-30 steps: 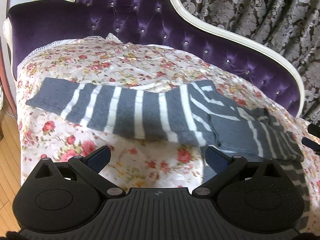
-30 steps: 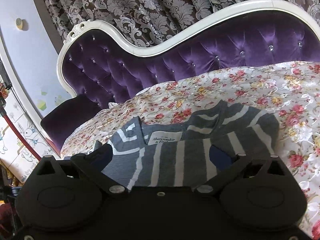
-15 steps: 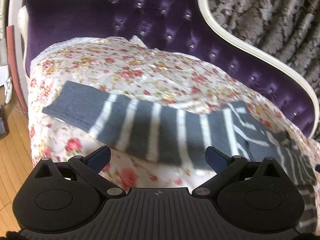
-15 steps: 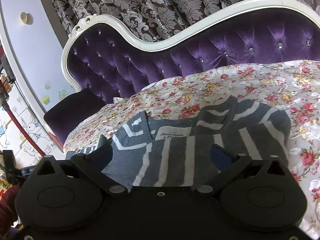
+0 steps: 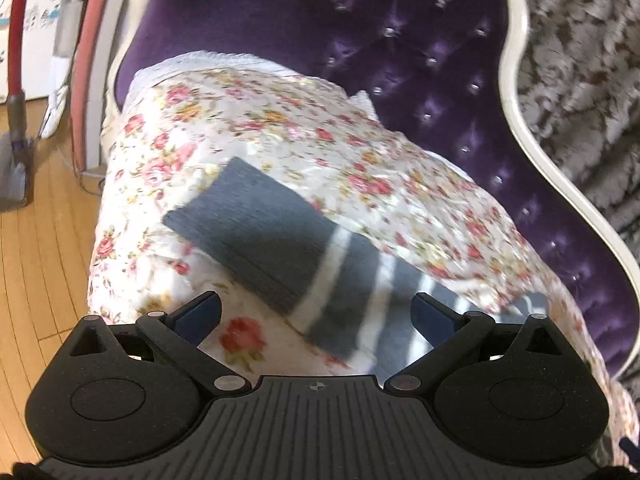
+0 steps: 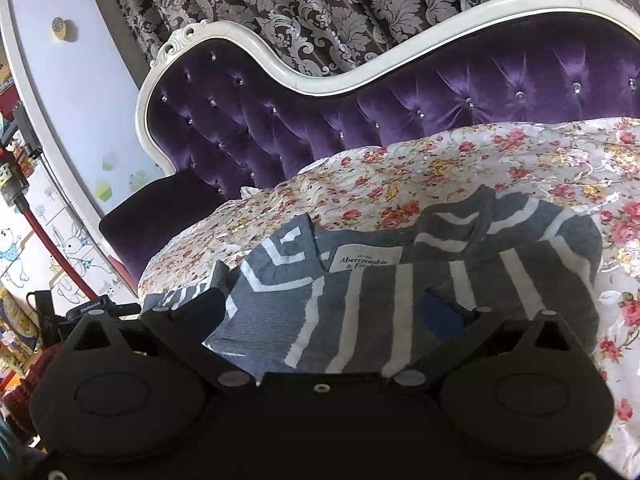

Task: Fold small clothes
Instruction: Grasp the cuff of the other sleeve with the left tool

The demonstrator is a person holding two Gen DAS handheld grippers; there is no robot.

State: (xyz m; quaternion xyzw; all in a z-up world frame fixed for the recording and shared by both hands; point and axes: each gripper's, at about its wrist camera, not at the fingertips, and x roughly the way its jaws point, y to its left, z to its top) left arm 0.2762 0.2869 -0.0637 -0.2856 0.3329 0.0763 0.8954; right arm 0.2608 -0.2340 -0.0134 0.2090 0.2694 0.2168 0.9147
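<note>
A grey sweater with white stripes lies on a floral sheet over a purple sofa. In the left wrist view its sleeve [image 5: 260, 232] stretches toward the sheet's left end, its plain grey cuff farthest out. My left gripper [image 5: 316, 314] is open and empty, hovering over the striped part of the sleeve. In the right wrist view the sweater body [image 6: 400, 296] lies flat with a white neck label [image 6: 366, 260] showing. My right gripper [image 6: 332, 308] is open and empty, low over the body below the collar.
The floral sheet [image 5: 280, 120] covers the seat of the tufted purple sofa [image 6: 440, 88] with a white frame. Wooden floor [image 5: 36, 248] and a red vacuum pole [image 5: 16, 40] lie left of the sofa. Patterned curtains [image 6: 320, 12] hang behind.
My left gripper has swung left along the sleeve toward the cuff, so the sofa's left end and the floor come into view. My right gripper has shifted slightly over the sweater body.
</note>
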